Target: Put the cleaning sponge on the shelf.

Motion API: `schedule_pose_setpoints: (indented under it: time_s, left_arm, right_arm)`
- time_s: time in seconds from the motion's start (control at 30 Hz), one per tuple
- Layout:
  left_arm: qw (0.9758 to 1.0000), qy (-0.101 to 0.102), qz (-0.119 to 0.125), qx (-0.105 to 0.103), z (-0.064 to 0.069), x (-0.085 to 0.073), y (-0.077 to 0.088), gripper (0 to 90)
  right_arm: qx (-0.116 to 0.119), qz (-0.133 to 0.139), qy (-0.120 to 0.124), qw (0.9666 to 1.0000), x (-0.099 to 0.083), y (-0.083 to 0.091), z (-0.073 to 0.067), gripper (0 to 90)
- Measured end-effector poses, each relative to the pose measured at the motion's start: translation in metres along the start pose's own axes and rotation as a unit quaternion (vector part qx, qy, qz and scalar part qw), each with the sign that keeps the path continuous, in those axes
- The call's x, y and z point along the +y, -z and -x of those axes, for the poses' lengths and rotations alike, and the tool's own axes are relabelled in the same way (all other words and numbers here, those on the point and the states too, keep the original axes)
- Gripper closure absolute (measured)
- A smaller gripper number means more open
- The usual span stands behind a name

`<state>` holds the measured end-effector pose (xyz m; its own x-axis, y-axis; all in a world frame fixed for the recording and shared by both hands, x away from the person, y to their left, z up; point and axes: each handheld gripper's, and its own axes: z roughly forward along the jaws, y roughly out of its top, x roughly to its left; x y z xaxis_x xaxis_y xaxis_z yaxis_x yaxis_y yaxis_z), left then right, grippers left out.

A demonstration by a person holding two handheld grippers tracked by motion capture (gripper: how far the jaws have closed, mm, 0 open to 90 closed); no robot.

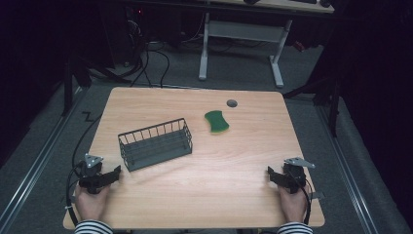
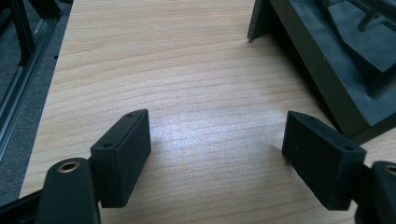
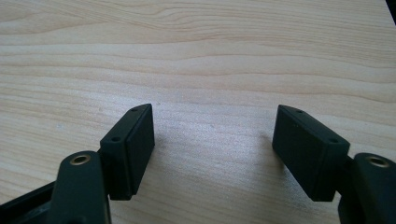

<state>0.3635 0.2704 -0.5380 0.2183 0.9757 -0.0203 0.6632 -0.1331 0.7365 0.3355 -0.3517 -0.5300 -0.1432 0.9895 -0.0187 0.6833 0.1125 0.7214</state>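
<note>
Both grippers, left and right, rest on the desk near edge, jaws open, empty. Wire basket sits just beside the left gripper; sponge lies well apart beyond it. Risk: left jaws nudging the light basket askew before any grasp.

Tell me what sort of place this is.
Most likely a lab or workshop set up for recording handling tasks. A small wooden table stands on grey carpet, cables trail across the floor behind it, and a white-legged desk stands beyond. A wire basket and green sponge lie ready.
</note>
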Motion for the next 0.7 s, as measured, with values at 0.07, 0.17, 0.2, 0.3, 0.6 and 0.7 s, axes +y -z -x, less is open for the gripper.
schedule_pose_setpoints:
  time_s: [0.07, 0.17, 0.2, 0.3, 0.6, 0.7]
  left_arm:
    - [1.0000, 0.000, 0.000, 0.000, 0.0000, 0.0000, 0.0000, 23.9]
    - [1.0000, -0.001, -0.001, -0.001, 0.0000, 0.0001, -0.0001, 23.5]
    - [1.0000, -0.001, -0.001, -0.001, 0.0001, 0.0001, -0.0002, 23.1]
    - [1.0000, -0.001, -0.001, -0.002, 0.0001, 0.0002, -0.0003, 23.1]
    - [1.0000, -0.003, 0.000, -0.003, 0.0000, 0.0003, -0.0003, 23.6]
    - [1.0000, -0.002, 0.000, -0.002, 0.0003, 0.0004, -0.0003, 23.7]
  right_arm:
    - [0.000, 0.000, 0.000, 1.0000, 0.0000, 0.0000, 0.0000, 29.5]
    - [0.000, 0.000, 0.000, 1.0000, 0.0000, 0.0000, -0.0001, 29.5]
    - [0.000, 0.000, 0.000, 1.0000, -0.0001, 0.0001, -0.0001, 29.4]
    - [0.001, 0.001, 0.000, 1.0000, -0.0001, -0.0001, -0.0001, 29.4]
    - [0.008, 0.005, 0.006, 0.9999, -0.0013, 0.0017, -0.0040, 35.8]
    - [0.011, 0.005, 0.008, 0.9999, -0.0014, 0.0018, -0.0036, 35.7]
